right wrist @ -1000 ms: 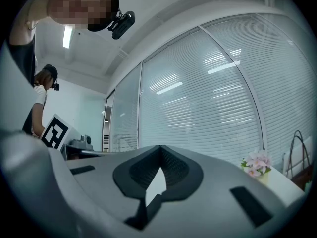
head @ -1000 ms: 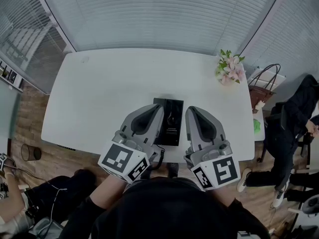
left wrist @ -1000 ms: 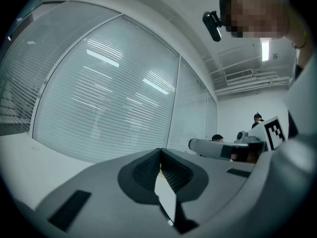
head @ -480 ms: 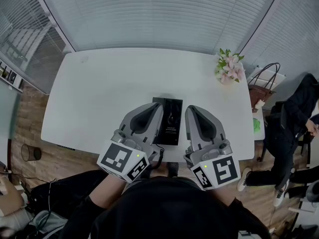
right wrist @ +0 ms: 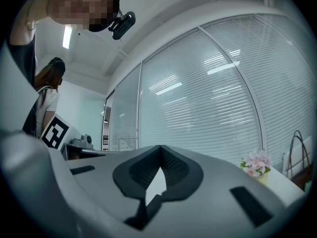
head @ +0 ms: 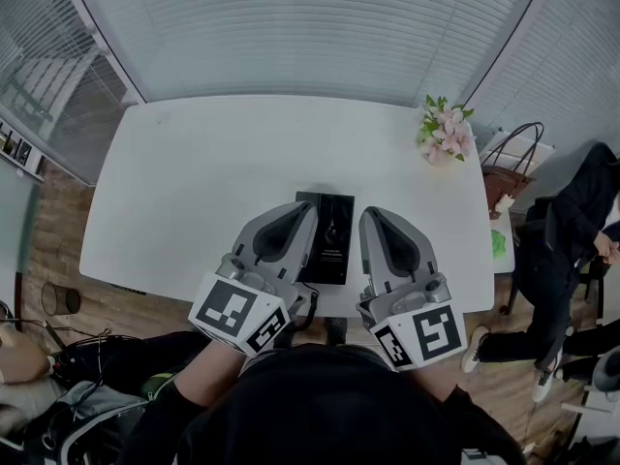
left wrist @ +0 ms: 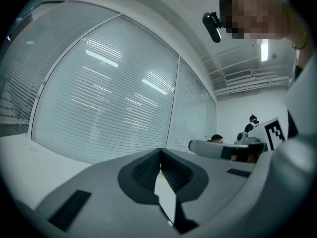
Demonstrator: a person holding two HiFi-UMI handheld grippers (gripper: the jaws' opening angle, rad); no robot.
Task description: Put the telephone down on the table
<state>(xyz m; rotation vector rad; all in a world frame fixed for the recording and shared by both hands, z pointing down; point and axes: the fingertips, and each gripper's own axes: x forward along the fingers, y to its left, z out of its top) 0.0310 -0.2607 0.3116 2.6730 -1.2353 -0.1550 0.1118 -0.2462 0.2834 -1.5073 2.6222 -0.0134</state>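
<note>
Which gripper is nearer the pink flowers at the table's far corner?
Right. The right gripper sits just right of the telephone, on the same side as the flowers. The left gripper sits left of the telephone, farther from them.

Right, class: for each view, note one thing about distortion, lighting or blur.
Head view: fisheye bows the table edges. Left gripper view: blinds curve, with light streaks reflected on them. Right gripper view: same bowing, dark ring round the frame, flowers small but clear.

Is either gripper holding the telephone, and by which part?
Nothing is held. The left gripper and right gripper are both shut and empty; the telephone lies on the table between them.
</note>
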